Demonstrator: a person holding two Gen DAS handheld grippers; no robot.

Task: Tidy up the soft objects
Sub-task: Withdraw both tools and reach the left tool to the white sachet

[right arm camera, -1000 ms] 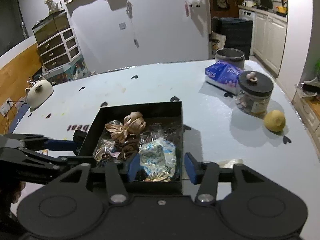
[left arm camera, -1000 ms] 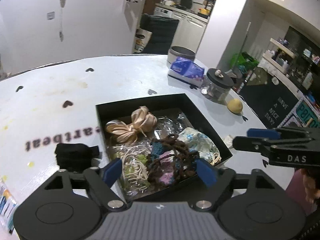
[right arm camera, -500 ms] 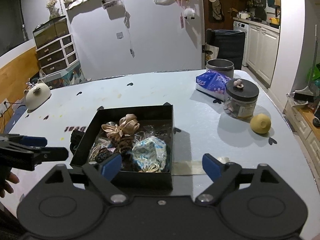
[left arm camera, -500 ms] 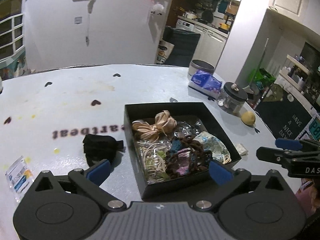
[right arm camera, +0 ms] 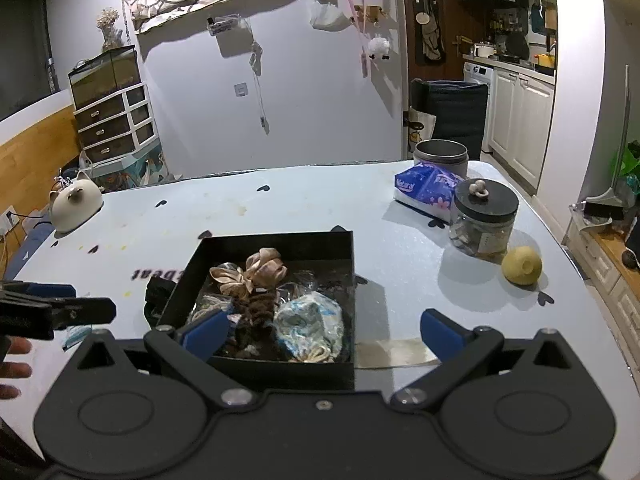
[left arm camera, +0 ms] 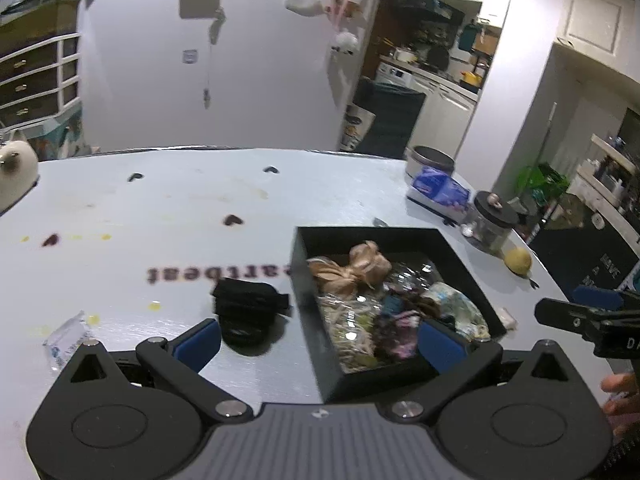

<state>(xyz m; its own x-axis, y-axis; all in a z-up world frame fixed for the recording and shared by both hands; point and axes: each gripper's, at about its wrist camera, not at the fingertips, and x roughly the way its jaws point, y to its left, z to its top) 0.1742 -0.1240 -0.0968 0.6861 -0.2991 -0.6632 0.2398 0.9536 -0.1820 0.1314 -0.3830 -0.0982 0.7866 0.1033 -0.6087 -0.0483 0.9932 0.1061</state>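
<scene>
A black box [left arm camera: 304, 276] [right arm camera: 320, 240] on the white table holds soft things: a beige bow [left arm camera: 352, 270] [right arm camera: 256, 270], a brown braided piece [right arm camera: 256, 312], a pale blue patterned pouch [right arm camera: 312, 320] [left arm camera: 456, 306] and cream cords [left arm camera: 352, 332]. A black cloth bundle [left arm camera: 246, 308] [right arm camera: 158, 292] lies on the table left of the box. My left gripper [left arm camera: 320, 340] is open and empty, above the table near the box's front left corner. My right gripper [right arm camera: 322, 330] is open and empty, in front of the box.
A glass jar with a black lid [right arm camera: 482, 220], a tissue pack [right arm camera: 428, 190], a metal tin [right arm camera: 440, 158] and a yellow fruit [right arm camera: 522, 266] stand at the right. A cat-shaped pot [right arm camera: 76, 202] sits far left. A small packet [left arm camera: 66, 340] lies near the front left.
Both grippers have opened wide and drawn back and up from the box. The left view has swung left, so the black cloth bundle now sits between its fingers' span.
</scene>
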